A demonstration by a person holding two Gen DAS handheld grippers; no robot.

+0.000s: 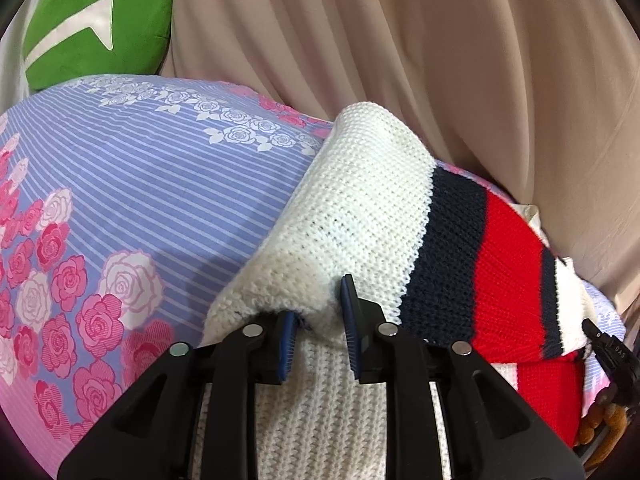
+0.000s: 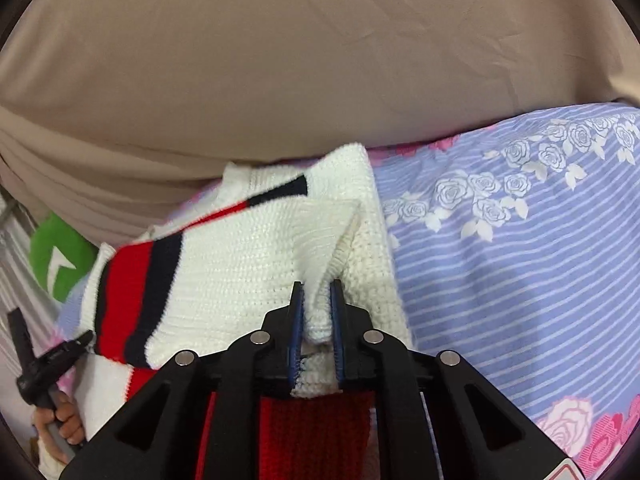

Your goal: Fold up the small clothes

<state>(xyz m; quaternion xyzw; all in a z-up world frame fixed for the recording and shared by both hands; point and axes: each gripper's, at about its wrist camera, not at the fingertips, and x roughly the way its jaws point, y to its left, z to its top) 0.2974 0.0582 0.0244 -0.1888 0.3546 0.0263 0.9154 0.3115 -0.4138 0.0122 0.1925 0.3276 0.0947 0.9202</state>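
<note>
A white knit sweater with navy and red stripes lies on the floral bedsheet. My left gripper is shut on a thick fold of its white part, held up so the cloth drapes over the fingers. In the right wrist view the same sweater spreads to the left. My right gripper is shut on a bunched white edge of it. The left gripper, held by a hand, shows at the left edge of that view. The right gripper's tip shows at the right edge of the left wrist view.
A beige curtain hangs right behind the bed and fills the back of both views. A green cushion sits at the far left of the bed. The blue striped sheet with roses extends to the right.
</note>
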